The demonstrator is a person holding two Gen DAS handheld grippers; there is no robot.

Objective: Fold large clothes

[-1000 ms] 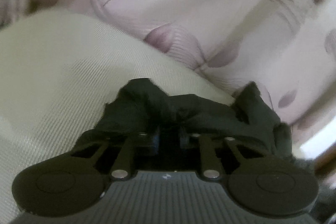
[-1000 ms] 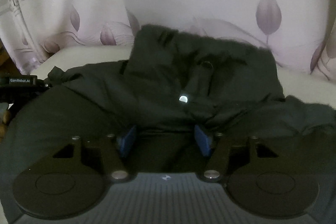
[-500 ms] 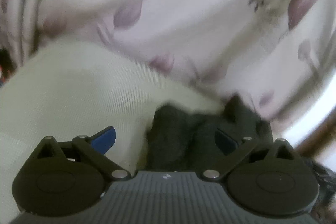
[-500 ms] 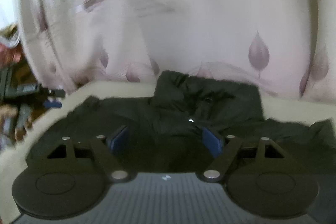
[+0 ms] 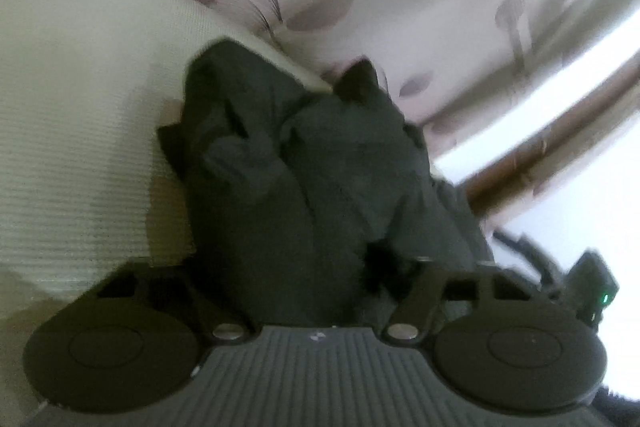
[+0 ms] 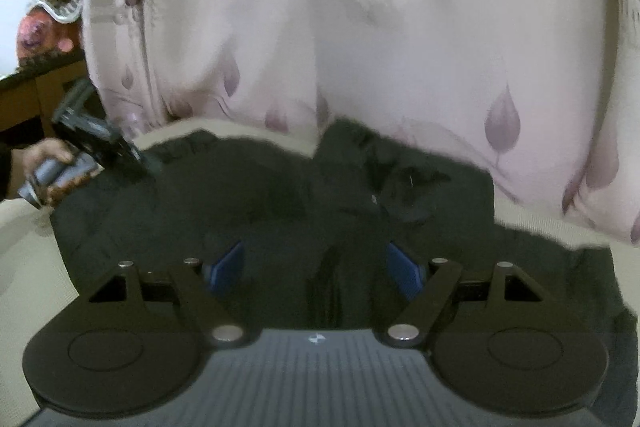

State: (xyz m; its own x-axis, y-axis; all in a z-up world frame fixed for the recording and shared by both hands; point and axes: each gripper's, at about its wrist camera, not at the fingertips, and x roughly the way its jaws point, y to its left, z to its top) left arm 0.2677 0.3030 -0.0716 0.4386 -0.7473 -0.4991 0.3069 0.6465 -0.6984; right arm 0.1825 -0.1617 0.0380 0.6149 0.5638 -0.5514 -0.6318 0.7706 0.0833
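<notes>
Cream ribbed fabric covers the bed [image 5: 80,131], filling the left of the left view, with a leaf-print curtain [image 6: 400,47] hanging behind. A dark garment [image 6: 260,195] lies rumpled across the bed, centre frame. The right gripper [image 6: 316,269] hovers above it, fingers wide apart. Cloth hides the left gripper's [image 5: 320,283] fingertips; I cannot tell their state.

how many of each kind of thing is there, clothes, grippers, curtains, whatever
dark garment: 1
grippers: 2, right gripper and left gripper
leaf-print curtain: 1
cream bed cover: 1
total: 5
</notes>
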